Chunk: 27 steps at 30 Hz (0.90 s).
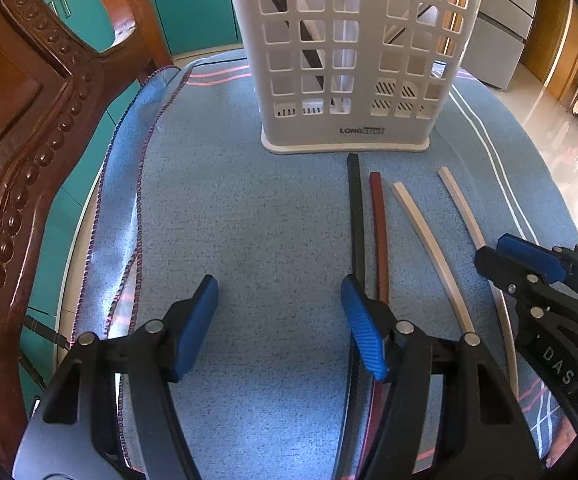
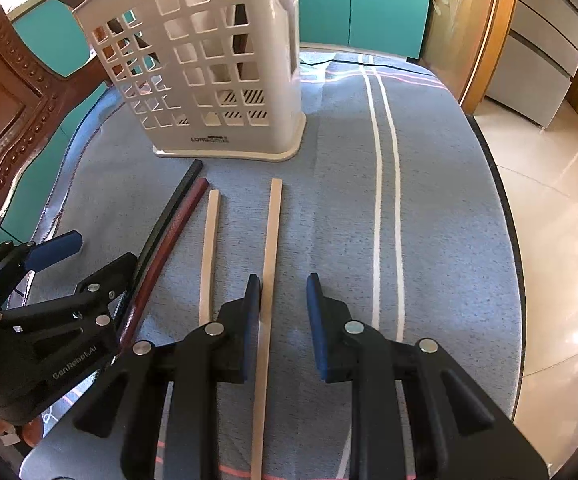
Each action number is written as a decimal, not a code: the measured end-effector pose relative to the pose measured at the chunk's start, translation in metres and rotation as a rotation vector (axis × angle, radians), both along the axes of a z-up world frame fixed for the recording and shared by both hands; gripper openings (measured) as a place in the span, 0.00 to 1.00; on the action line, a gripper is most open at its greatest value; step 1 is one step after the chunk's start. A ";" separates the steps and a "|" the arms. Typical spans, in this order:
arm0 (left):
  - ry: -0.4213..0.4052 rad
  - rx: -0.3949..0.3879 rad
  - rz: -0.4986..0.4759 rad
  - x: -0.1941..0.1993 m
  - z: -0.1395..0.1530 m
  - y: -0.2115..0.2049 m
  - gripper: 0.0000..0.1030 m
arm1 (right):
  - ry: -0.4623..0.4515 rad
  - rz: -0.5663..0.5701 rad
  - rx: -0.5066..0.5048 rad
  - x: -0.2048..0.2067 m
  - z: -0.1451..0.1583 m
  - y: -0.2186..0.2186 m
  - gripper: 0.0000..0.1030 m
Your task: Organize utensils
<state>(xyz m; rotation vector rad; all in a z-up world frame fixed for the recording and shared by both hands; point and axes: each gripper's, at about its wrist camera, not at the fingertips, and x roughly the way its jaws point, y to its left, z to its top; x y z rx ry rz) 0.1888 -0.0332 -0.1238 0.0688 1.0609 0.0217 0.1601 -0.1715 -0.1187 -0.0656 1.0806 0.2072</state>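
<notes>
A white slotted utensil holder [image 1: 353,60] [image 2: 217,68] stands at the far side of the blue cloth, with dark sticks inside it. In front of it lie a black chopstick [image 1: 355,216] [image 2: 169,212], a dark red one [image 1: 379,232] [image 2: 177,224] and two pale wooden ones [image 1: 425,240] [image 2: 209,248]. My right gripper [image 2: 283,284] [image 1: 497,256] is open. The outer pale chopstick [image 2: 271,240] [image 1: 465,212] lies between its jaws, close to the left finger, with the pads not pressing it. My left gripper [image 1: 279,292] [image 2: 89,258] stands open over bare cloth, its right finger above the black and red chopsticks.
A carved wooden chair back [image 1: 29,140] [image 2: 5,120] rises at the left. The blue cloth [image 1: 229,220] has a folded edge on the left and white stripes [image 2: 385,200] on the right. Beyond the table's right edge [image 2: 505,220] is glossy floor; teal cabinets stand behind.
</notes>
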 end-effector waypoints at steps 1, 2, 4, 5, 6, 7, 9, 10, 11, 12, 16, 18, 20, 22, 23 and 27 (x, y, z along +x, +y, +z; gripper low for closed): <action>-0.001 0.002 -0.001 0.000 0.000 0.000 0.63 | 0.000 -0.001 0.000 0.000 0.000 0.000 0.23; -0.001 0.002 -0.002 0.001 0.000 -0.001 0.63 | 0.000 -0.002 -0.001 0.001 0.000 0.001 0.23; -0.001 -0.001 -0.005 0.001 0.001 -0.002 0.62 | 0.001 -0.002 -0.002 0.001 0.000 0.001 0.23; 0.002 -0.006 -0.007 0.001 0.001 -0.001 0.62 | 0.001 -0.002 -0.003 0.001 0.000 0.002 0.23; 0.004 -0.008 -0.008 0.001 0.001 0.002 0.62 | 0.002 -0.002 -0.004 0.001 0.000 0.002 0.23; 0.007 -0.011 -0.005 0.002 0.000 0.005 0.62 | 0.002 -0.003 -0.005 0.001 0.000 0.003 0.23; 0.011 -0.012 0.024 0.005 0.000 0.017 0.62 | 0.003 -0.004 -0.006 0.001 -0.001 0.003 0.23; 0.012 -0.013 0.038 0.006 0.000 0.021 0.62 | 0.003 -0.004 -0.006 0.001 0.000 0.003 0.23; 0.014 -0.017 0.051 0.007 0.000 0.026 0.62 | 0.003 -0.003 -0.006 0.000 0.000 0.003 0.23; 0.016 -0.020 0.054 0.008 0.000 0.028 0.62 | 0.003 -0.004 -0.007 0.001 0.000 0.003 0.23; 0.010 -0.037 0.035 0.008 0.001 0.025 0.61 | 0.002 -0.001 -0.015 0.001 -0.002 0.004 0.28; -0.007 -0.075 0.022 0.005 0.006 0.023 0.61 | 0.000 -0.002 -0.015 0.001 -0.001 0.005 0.28; -0.026 -0.105 -0.004 0.002 0.011 0.021 0.61 | -0.001 -0.001 -0.013 0.001 -0.001 0.004 0.29; -0.019 -0.114 -0.033 0.003 0.010 0.016 0.61 | 0.000 -0.001 -0.013 0.001 -0.001 0.004 0.29; -0.010 -0.105 -0.038 0.003 0.006 0.011 0.61 | 0.000 -0.001 -0.015 0.000 -0.001 0.004 0.29; 0.012 -0.086 -0.054 0.005 0.000 0.003 0.62 | -0.001 0.002 -0.021 -0.001 -0.001 0.005 0.29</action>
